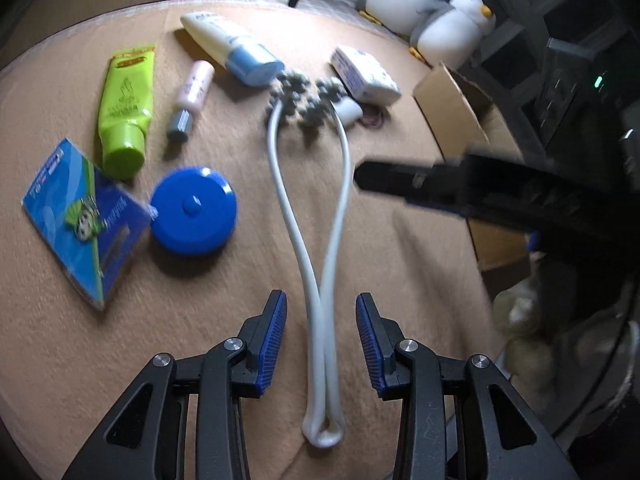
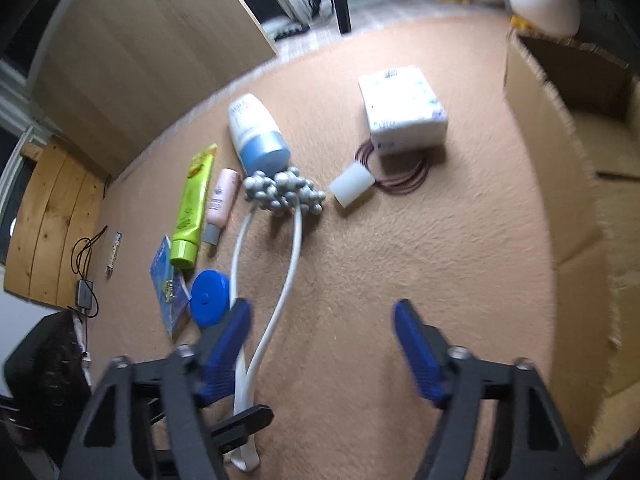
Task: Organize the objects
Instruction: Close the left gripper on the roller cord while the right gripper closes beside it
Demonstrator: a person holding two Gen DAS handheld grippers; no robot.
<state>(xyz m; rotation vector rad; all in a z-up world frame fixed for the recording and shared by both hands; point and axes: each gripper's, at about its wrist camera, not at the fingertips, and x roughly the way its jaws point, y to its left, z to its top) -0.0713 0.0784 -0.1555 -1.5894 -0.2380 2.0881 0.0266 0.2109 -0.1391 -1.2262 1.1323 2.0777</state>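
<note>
A white looped massager (image 1: 316, 264) with grey balls (image 1: 304, 98) lies on the tan blanket (image 1: 200, 340). My left gripper (image 1: 321, 316) is open, its blue pads on either side of the white handle, apart from it. My right gripper (image 2: 322, 332) is open and empty above bare blanket (image 2: 440, 240), right of the massager (image 2: 280, 280); it shows as a dark shape in the left wrist view (image 1: 460, 188). A cardboard box (image 2: 580, 200) stands open on the right.
On the blanket lie a green tube (image 1: 126, 108), a pink bottle (image 1: 192, 96), a white tube with blue cap (image 1: 232, 46), a blue round tape measure (image 1: 194, 210), a blue packet (image 1: 86, 220), a tissue pack (image 2: 402, 110), a white cap (image 2: 352, 183), red bands (image 2: 404, 182). Plush penguins (image 1: 440, 12) sit behind.
</note>
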